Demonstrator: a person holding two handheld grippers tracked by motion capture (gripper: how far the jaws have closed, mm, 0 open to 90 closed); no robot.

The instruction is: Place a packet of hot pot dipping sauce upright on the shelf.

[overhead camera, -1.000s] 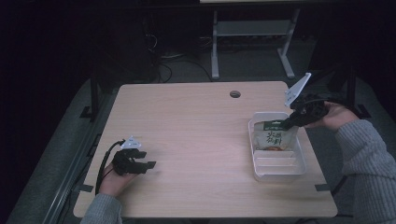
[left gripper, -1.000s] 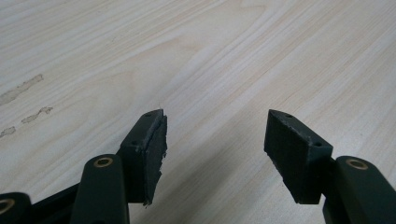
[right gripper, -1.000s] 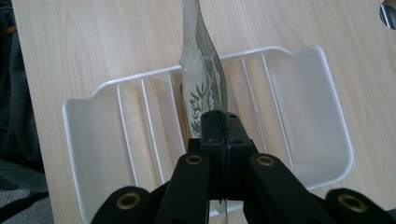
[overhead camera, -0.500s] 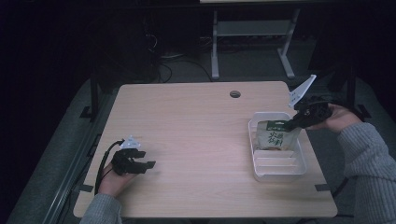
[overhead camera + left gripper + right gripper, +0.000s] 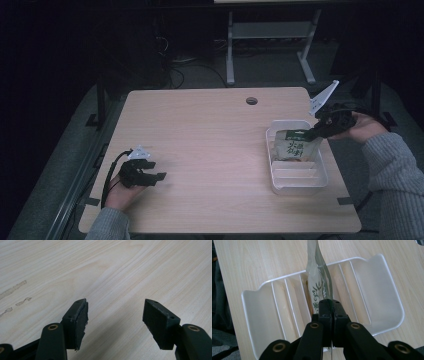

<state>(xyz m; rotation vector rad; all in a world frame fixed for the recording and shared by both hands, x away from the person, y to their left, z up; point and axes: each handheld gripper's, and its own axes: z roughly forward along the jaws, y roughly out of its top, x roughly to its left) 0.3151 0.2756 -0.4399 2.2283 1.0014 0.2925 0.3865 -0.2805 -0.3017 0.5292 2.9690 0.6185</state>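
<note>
At the right side of the table (image 5: 200, 150) stands the ribbed white tray (image 5: 298, 176), and the green snack packet (image 5: 294, 146) hangs upright over its far slots, long axis vertical. The right gripper (image 5: 316, 132) is clamped on its top edge, directly above. The left gripper (image 5: 155, 171) rests far away, jaws wide apart and empty. White writing on the packet is too small to read.

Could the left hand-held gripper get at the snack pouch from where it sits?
Probably not: the left hand-held gripper rests open at the table's opposite corner, the pouch already clamped by the right hand-held gripper.
</note>
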